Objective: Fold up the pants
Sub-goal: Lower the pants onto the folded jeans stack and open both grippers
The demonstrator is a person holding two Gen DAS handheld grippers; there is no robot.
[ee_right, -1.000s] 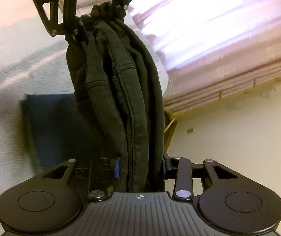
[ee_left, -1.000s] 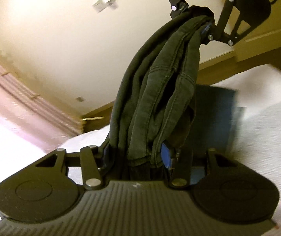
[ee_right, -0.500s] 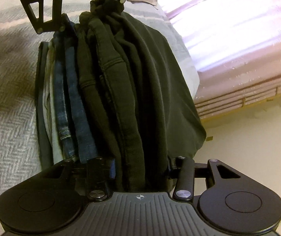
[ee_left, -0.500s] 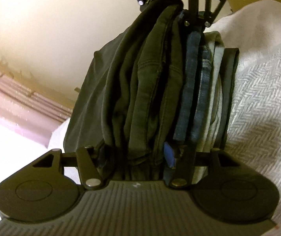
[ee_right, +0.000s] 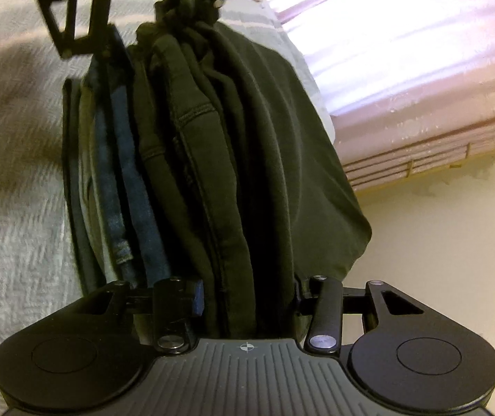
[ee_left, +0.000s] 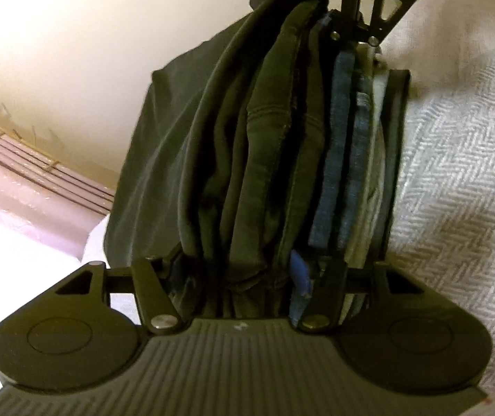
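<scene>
Folded dark olive pants clamped at both ends, against a stack of folded jeans.

Left gripper shut tight on one end of the bundle; right gripper pinching the other. Between the two sets of fingers, thick olive folds stretched taut. Just outside the fingers, touching the bundle: blue denim layers on a grey herringbone bedspread.
</scene>
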